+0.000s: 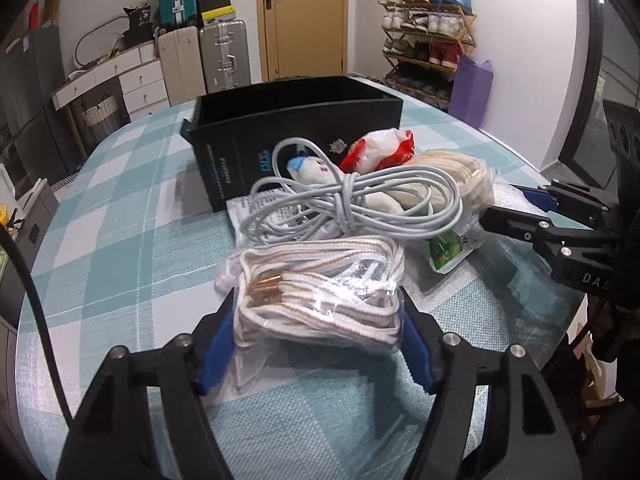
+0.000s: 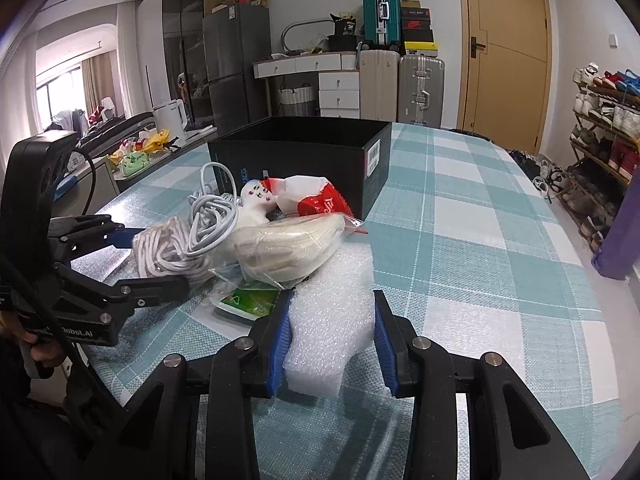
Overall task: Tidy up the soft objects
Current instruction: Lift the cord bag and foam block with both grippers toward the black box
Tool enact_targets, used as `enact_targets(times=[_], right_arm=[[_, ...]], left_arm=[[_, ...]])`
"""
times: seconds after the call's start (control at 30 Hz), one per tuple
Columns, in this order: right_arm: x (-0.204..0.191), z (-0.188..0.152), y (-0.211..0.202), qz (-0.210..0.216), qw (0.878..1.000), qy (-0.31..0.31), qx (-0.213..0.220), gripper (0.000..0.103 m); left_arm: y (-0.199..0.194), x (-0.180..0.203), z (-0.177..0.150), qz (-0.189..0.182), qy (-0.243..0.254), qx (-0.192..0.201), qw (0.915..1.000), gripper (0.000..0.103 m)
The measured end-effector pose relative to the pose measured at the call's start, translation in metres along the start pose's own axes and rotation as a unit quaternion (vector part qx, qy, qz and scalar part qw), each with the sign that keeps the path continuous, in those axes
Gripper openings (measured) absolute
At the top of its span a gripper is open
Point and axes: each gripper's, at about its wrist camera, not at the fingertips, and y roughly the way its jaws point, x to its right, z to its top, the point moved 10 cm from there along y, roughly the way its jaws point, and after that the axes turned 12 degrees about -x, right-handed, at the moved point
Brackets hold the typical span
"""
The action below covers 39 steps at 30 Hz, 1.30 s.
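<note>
A pile of soft things lies on the checked tablecloth in front of an open black box (image 1: pixel 296 120), which also shows in the right wrist view (image 2: pixel 304 148). My left gripper (image 1: pixel 318 320) is open, its fingers on either side of a clear bag of white striped laces (image 1: pixel 320 296). My right gripper (image 2: pixel 332 328) is open around a white bubble-wrap wad (image 2: pixel 332 320). Behind lie a grey cable coil (image 1: pixel 352 208), a small plush toy (image 1: pixel 316 168), a red-and-white bag (image 1: pixel 380 148), a bagged cream rope (image 2: pixel 288 248) and a green packet (image 2: pixel 252 300).
The table's far edge curves behind the box. Beyond it stand suitcases (image 1: pixel 222 60), a white drawer unit (image 1: pixel 136 80), a wooden door (image 1: pixel 304 16) and a shoe rack (image 1: pixel 428 40). A purple bag (image 1: pixel 470 92) sits by the rack.
</note>
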Motion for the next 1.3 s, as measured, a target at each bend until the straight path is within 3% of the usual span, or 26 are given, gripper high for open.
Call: enact_targets(times=[0.4,1.3], right_arm=[[0.016,0.008,-0.026,-0.016,0.999,0.020,0.043,0.037],[-0.008,0.078,-0.078,0.048,0.992,0.006,0.120,0.037]], left_arm=[[-0.032,-0.016,0.011,-0.001,-0.027,0.045,0.9986,0.070],[-0.078,-0.057,0.071,0.013,-0.070,0.128,0.9893,0.071]])
